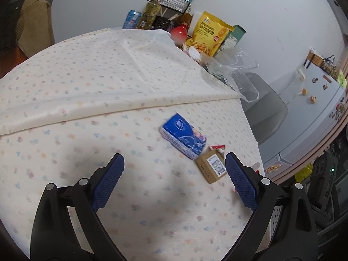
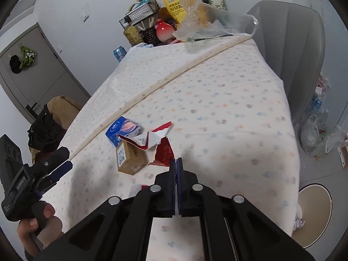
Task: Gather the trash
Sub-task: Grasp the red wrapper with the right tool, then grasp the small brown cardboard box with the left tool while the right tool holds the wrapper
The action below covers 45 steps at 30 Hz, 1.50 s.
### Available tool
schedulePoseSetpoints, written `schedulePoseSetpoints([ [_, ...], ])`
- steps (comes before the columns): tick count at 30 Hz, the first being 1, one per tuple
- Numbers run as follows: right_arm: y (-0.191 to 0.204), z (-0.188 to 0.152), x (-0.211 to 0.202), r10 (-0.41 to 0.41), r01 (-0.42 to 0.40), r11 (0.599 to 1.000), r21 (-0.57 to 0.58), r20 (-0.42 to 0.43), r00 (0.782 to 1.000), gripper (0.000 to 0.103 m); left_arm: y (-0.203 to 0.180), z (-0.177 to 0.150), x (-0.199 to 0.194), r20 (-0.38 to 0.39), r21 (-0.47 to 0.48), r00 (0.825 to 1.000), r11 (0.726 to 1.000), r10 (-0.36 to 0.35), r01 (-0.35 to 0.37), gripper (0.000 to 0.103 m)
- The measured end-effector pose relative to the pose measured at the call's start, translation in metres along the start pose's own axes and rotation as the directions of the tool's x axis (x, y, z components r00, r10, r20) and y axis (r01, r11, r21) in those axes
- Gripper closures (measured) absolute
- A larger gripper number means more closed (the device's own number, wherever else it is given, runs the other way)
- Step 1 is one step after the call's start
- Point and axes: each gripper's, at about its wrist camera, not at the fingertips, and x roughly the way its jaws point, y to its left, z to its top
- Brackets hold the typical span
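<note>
A torn red and white packet (image 2: 156, 139) lies on the flowered tablecloth (image 2: 217, 108), partly over a small brown cardboard box (image 2: 130, 156) and beside a blue tissue pack (image 2: 122, 128). My right gripper (image 2: 176, 163) is shut, its tips pinching the packet's near red edge. In the left wrist view the blue pack (image 1: 183, 136) and the box (image 1: 212, 168) sit ahead and to the right of my left gripper (image 1: 174, 155), which stands open and holds nothing. A hand holds that left gripper (image 2: 67, 157) at the table's left side.
At the table's far end are a crumpled clear plastic bag (image 2: 208, 26), a yellow snack bag (image 1: 209, 32), a red vase (image 1: 179, 33), a wire basket (image 1: 171, 0) and a can (image 1: 131, 19). A grey chair (image 2: 289, 43) stands on the right; filled plastic bags (image 2: 317, 130) lie on the floor.
</note>
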Motion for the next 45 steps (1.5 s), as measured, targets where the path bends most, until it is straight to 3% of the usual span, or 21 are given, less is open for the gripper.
schedulePoseSetpoints([
  [8,-0.035,-0.009,-0.029,-0.010,0.008,0.997,0.080,0.031,0.999,0.101,-0.039,-0.011,0.031,-0.077,0.079,0.997,0.997,-0.019,0.025,0.016],
  [15,-0.050,-0.017,-0.046,-0.012,0.007,0.997,0.083,0.055,0.998,0.101,-0.062,-0.018,0.063,-0.133,0.104,0.991,0.995,0.012,0.002,0.022],
  [21,-0.048,-0.019,-0.050,-0.009,0.005,0.998,0.067,0.063,0.998,0.101,-0.068,-0.020,0.081,-0.154,0.079,0.987,0.996,0.053,-0.041,0.042],
  [22,-0.048,-0.020,-0.049,-0.015,0.010,0.998,0.068,0.061,0.998,0.101,-0.068,-0.019,0.083,-0.159,0.077,0.986,0.996,0.056,-0.044,0.056],
  [26,-0.049,-0.021,-0.049,-0.048,0.043,0.997,0.065,0.070,0.996,0.101,-0.065,-0.018,0.080,-0.164,0.069,0.985,0.997,0.048,-0.037,0.067],
  [34,-0.042,-0.023,-0.048,-0.050,0.047,0.998,0.050,0.069,0.996,0.101,-0.043,-0.020,0.050,-0.141,0.022,0.990,1.000,0.006,-0.003,0.068],
  [45,-0.022,-0.040,-0.047,-0.030,0.027,0.999,0.047,0.071,0.997,0.100,-0.012,-0.003,0.005,-0.111,-0.114,0.980,0.982,-0.164,0.151,0.068],
])
